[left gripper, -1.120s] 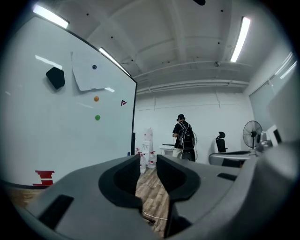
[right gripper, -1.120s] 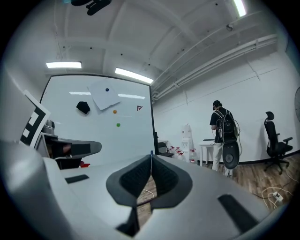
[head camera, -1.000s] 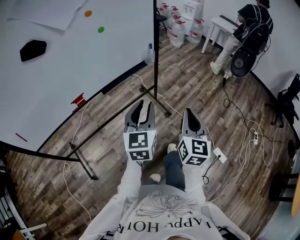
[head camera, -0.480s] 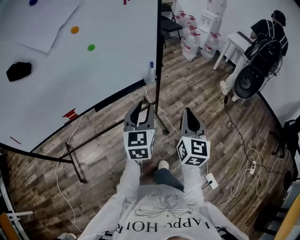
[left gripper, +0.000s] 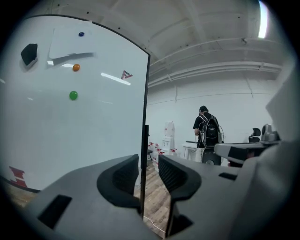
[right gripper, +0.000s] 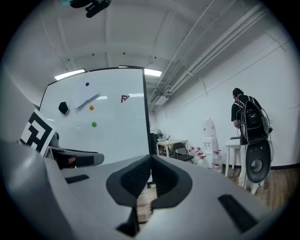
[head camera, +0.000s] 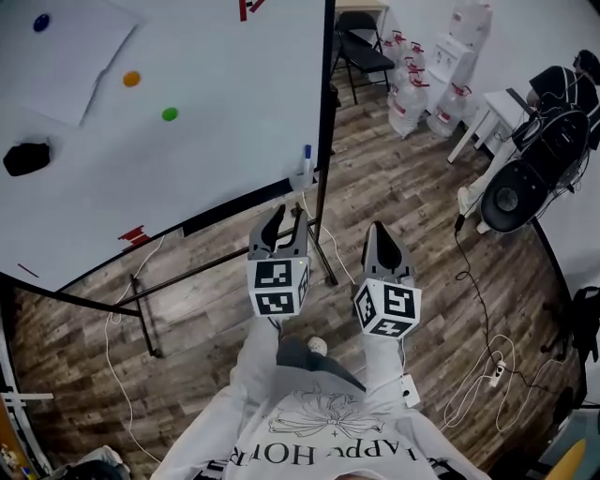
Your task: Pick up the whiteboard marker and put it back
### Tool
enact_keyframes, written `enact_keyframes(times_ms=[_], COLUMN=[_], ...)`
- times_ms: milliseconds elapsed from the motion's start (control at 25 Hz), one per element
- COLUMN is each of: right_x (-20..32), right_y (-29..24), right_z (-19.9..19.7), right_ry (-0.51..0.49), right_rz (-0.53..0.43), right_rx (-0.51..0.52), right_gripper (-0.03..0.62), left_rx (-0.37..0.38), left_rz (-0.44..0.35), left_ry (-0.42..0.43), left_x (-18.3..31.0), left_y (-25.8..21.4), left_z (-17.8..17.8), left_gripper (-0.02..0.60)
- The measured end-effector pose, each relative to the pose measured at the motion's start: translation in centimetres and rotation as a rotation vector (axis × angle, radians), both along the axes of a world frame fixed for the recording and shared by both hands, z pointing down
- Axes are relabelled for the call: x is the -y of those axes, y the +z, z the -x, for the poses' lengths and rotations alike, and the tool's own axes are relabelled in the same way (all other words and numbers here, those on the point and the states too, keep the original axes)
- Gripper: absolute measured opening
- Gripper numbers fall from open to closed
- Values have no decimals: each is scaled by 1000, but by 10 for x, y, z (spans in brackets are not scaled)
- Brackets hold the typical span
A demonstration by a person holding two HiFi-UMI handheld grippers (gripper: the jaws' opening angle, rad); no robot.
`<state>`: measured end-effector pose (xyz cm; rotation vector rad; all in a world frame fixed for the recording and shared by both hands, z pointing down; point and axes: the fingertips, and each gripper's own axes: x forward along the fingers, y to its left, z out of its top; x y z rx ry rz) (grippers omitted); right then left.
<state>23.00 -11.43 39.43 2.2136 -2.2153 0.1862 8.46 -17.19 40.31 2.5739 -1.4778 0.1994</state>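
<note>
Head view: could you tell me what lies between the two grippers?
The whiteboard stand's black foot crosses the floor there, seen in the head view.

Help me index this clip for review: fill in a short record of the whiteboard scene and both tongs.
whiteboard: on a floor stand over wood flooring
on the board: black eraser, orange magnet, green magnet, blue magnet, paper sheet
marker: blue cap, seemingly upright at the board's lower right corner; neither tongs touch it
left tongs: jaws opening, nothing between them
right tongs: shut, empty
background: person with backpack, facing away
</note>
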Motion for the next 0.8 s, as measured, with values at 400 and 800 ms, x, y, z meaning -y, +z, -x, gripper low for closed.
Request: enact_keyframes(times_ms=[400,800], right_x=[73,160], right_y=[12,14], right_z=[-22,-37], right_ry=[-10,16], right_rz=[15,17], right_rx=[9,8], right_gripper=[5,5], left_rx=[16,32], left_rz=[52,132], left_ry=[-3,31], left_x=[73,156], left_y=[24,52], left_z=[-25,-42], left_gripper=[112,112])
